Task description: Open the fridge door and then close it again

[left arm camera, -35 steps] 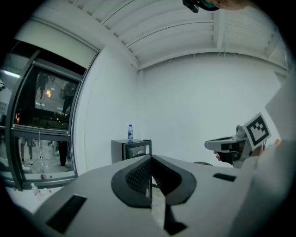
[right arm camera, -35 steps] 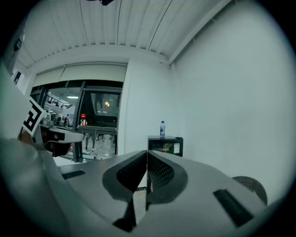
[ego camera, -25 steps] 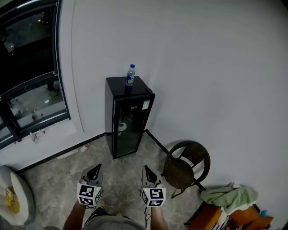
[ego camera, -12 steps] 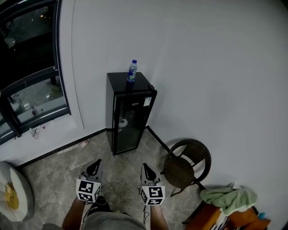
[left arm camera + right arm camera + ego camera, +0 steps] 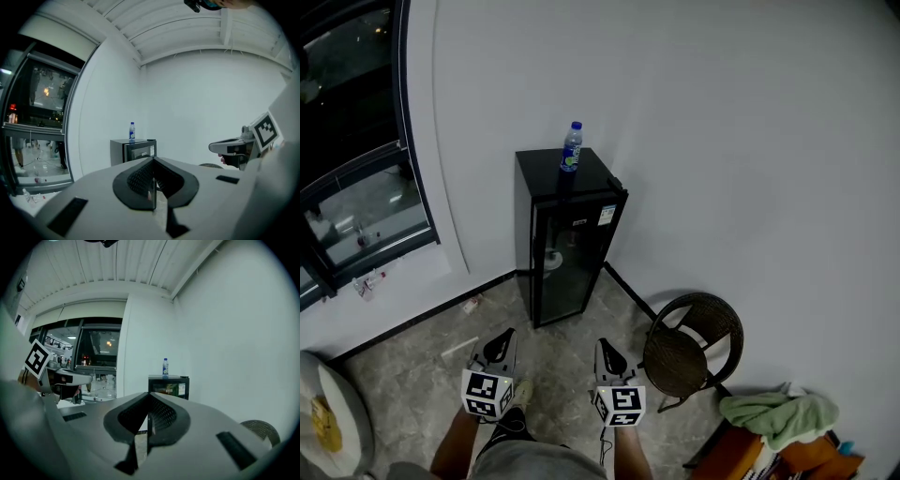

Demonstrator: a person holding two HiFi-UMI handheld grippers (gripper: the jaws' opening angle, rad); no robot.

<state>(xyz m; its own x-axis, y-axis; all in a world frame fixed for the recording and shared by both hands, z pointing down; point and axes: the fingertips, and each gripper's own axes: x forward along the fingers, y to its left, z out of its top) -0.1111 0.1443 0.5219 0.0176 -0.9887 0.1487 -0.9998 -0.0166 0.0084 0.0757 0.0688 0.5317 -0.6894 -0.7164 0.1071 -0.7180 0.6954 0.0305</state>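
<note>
Fridge (image 5: 564, 239) stands by the wall, door shut, w/ a bottle (image 5: 571, 148) on top. Left claw (image 5: 500, 340) & right claw (image 5: 605, 352) are closed tight, empty, well apart from it. Nothing done yet.

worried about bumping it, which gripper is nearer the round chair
Right. The right gripper is just left of the chair in the head view; the left gripper is farther left.

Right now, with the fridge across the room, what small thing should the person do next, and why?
Probably step toward the fridge. Its door looks closed, and it stands well beyond the left hand-held gripper and right hand-held gripper, both with jaws shut on nothing, so neither can reach it yet.
</note>
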